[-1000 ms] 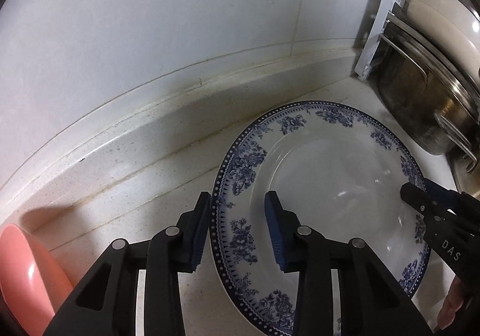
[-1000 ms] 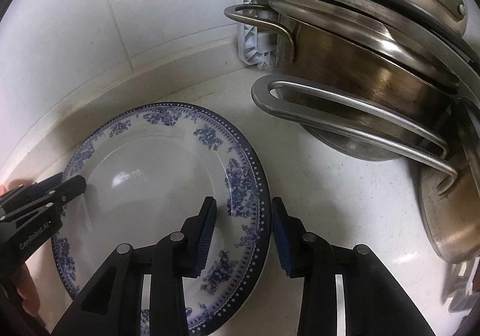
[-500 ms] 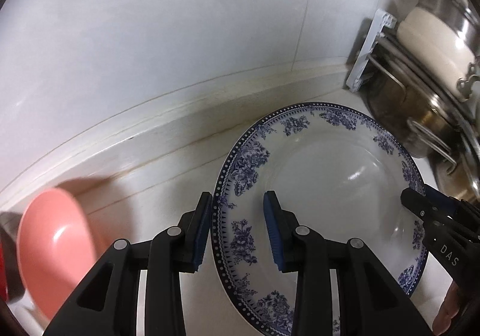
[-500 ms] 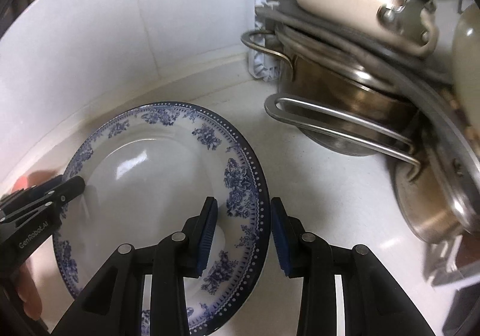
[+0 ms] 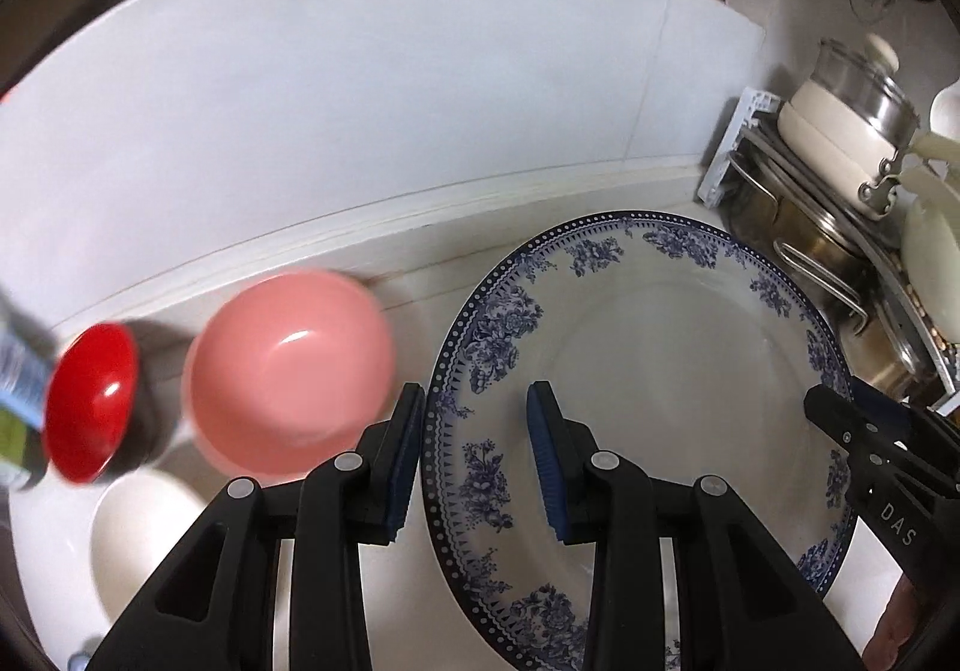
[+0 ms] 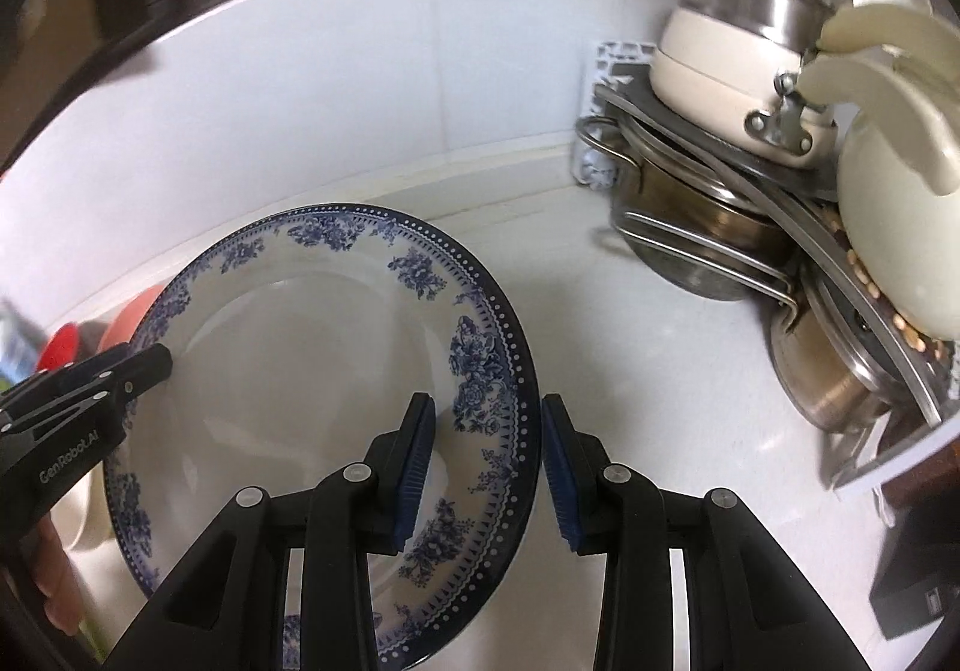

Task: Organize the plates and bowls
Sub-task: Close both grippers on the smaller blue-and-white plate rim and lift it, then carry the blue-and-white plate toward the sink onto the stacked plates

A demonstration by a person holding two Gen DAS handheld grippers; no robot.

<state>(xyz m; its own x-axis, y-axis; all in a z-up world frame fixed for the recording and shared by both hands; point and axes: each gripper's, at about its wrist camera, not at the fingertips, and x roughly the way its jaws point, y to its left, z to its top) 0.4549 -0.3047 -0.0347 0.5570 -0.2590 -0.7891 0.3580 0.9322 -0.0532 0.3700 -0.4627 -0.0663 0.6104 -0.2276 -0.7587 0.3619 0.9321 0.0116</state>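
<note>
A white plate with a blue floral rim [image 5: 660, 371] [image 6: 312, 359] hangs above the white counter, carried between both grippers. My left gripper [image 5: 474, 461] is shut on its left rim, one finger outside and one inside. Over the opposite rim, my right gripper [image 6: 486, 467] is shut in the same way. Each gripper's tip shows at the far edge of the plate in the other view. Left of the plate on the counter sit a pink bowl [image 5: 288, 371], a red bowl [image 5: 90, 401] and a white bowl [image 5: 144, 539].
A corner rack [image 6: 750, 203] at the right holds steel pots, a cream pot [image 6: 720, 65] with a lid and a cream kettle [image 6: 900, 227]. White tiled wall [image 5: 420, 101] runs behind the counter. A bottle [image 5: 18, 389] stands at the far left. A hand shows behind each gripper.
Both grippers have risen and pulled back from the wall with the plate between them. The pink, red and white bowls and the top of the pot rack have come into view.
</note>
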